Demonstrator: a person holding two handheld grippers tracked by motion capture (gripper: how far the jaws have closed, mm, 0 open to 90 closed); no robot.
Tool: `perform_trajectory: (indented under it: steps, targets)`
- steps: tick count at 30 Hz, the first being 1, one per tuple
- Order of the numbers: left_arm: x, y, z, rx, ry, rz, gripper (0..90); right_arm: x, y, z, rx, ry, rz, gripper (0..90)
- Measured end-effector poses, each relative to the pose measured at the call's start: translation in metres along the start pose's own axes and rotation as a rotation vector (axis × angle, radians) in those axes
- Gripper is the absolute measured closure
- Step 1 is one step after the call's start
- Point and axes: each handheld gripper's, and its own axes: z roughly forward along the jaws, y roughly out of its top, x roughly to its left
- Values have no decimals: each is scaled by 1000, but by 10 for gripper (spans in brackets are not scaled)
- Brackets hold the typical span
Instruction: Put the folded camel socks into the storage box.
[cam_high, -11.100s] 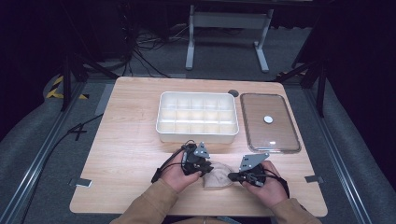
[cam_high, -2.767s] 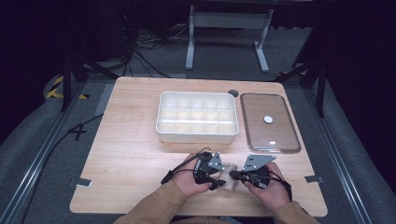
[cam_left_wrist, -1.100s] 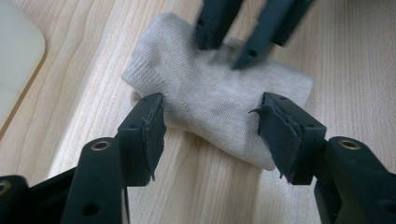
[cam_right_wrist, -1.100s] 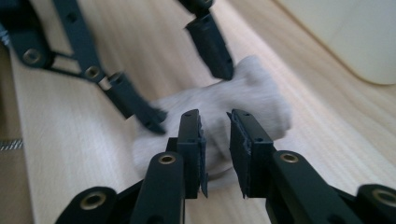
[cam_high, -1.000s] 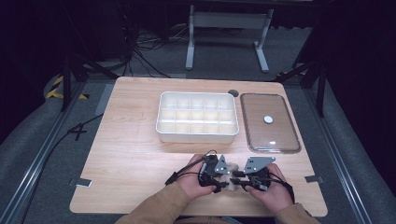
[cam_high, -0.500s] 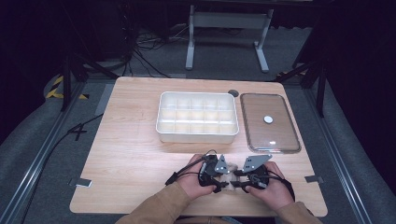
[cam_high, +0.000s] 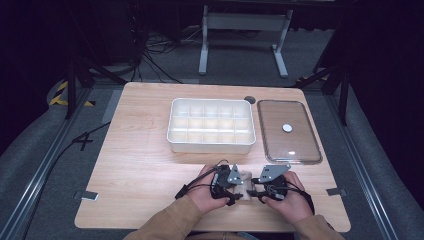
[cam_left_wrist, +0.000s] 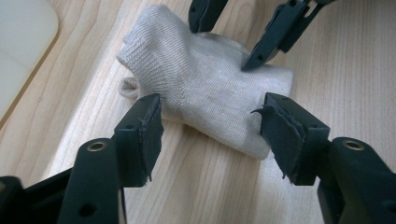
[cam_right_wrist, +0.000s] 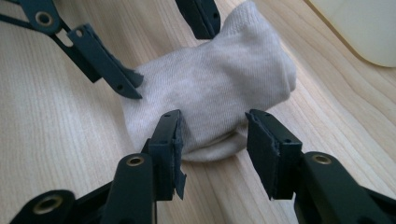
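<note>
Beyond my jaws on the pale wooden counter (cam_high: 140, 165) stand the white plastic compartment tray (cam_high: 210, 125) and, beside it, the clear flat lid (cam_high: 287, 131). Between my two sets of jaws lies the small folded beige knit sock (cam_left_wrist: 205, 88), light, soft and floppy, so I judge it best pinched through a doubled fold or the ribbed cuff rather than a single layer. My left gripper (cam_left_wrist: 210, 126) stands open astride one end and my right gripper (cam_right_wrist: 212, 133), just opened wider, straddles the other end without pressing; eleven seconds ago the sock lay spread wider and my hands were farther apart.
</note>
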Motion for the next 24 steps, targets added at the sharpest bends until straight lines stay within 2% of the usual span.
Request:
perform_trajectory:
  steps: [4,7,11,15,16,19,24]
  targets:
    - [2,-3,-7,-7,3,-7,363,1,-1,-8,-4,-8,12,552]
    - [3,-4,-10,-24,9,-29,361,1,-1,-11,-6,-10,13,546]
    - [3,-4,-11,-22,5,-27,361,1,0,-14,-10,-15,21,542]
    - [1,-2,-8,-17,6,-9,362,1,2,-19,-17,-17,24,541]
    - [0,-2,-7,-18,5,-21,363,2,3,-22,-23,-21,31,541]
    - [0,-2,-6,-8,6,-17,364,2,4,-26,-29,-32,43,542]
    - [2,-3,-3,-2,6,-11,363,1,9,-33,-52,-46,102,550]
